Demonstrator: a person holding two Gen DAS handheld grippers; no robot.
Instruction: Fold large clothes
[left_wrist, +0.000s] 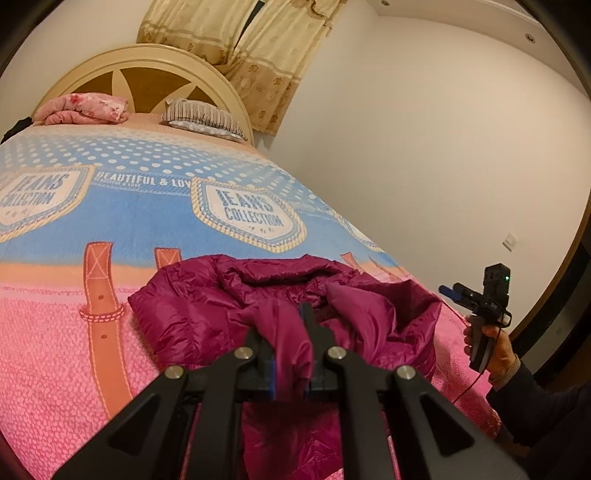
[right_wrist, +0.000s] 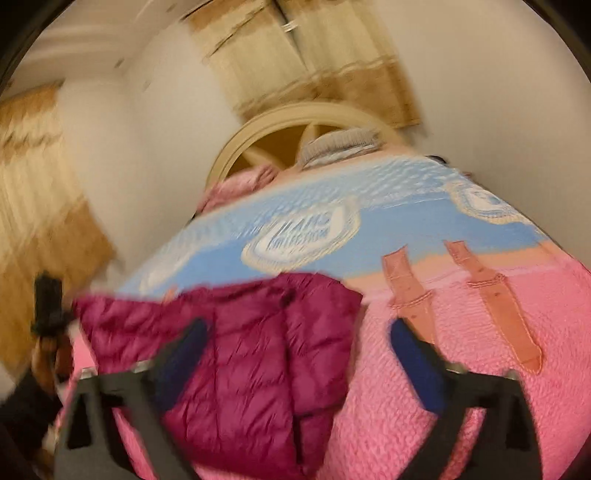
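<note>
Plain off-white walls (left_wrist: 424, 155) around a bed with a rounded cream-and-brown wooden headboard (left_wrist: 147, 74) — spread with a blue-and-pink printed blanket (left_wrist: 122, 221) lettered "JEANS COLLECTION". At its head, a folded pink floral quilt (left_wrist: 86, 109) beside a grey striped pillow (left_wrist: 203, 120). Behind, beige patterned curtains (left_wrist: 258, 55) — drawn nearly together.
</note>
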